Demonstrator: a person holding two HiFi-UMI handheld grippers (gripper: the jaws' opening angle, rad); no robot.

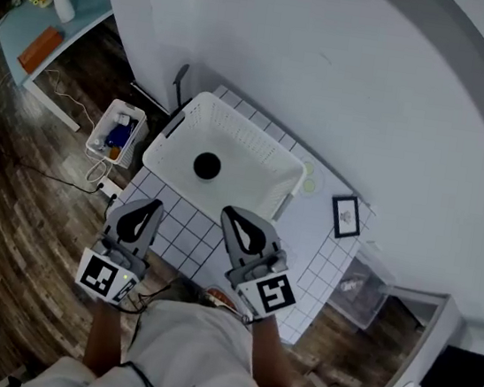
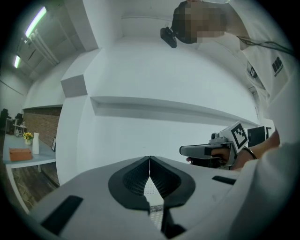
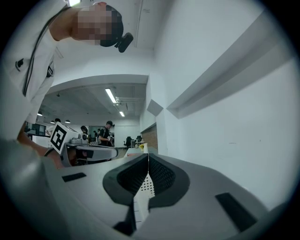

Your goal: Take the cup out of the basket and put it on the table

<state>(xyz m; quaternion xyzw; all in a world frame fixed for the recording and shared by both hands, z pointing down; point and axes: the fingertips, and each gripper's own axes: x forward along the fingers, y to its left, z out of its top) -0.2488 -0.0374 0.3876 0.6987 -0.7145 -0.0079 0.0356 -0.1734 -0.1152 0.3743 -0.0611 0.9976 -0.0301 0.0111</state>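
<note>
A dark cup (image 1: pixel 206 166) stands inside the white perforated basket (image 1: pixel 258 144) on the white gridded table (image 1: pixel 180 224). Both grippers hover over the table's near edge, short of the basket. My left gripper (image 1: pixel 144 213) is at the left and shut, with nothing between its jaws. My right gripper (image 1: pixel 239 224) is beside it, just before the basket's near wall, also shut and empty. In the left gripper view the jaws (image 2: pixel 149 165) meet, and the right gripper (image 2: pixel 220 150) shows off to the side. In the right gripper view the jaws (image 3: pixel 148 165) meet too.
A small framed picture (image 1: pixel 345 216) lies on the table right of the basket. A white crate (image 1: pixel 116 133) with bottles sits on the wood floor at the left, with cables near it. A clear bin (image 1: pixel 361 290) stands at the right. The white wall rises behind the basket.
</note>
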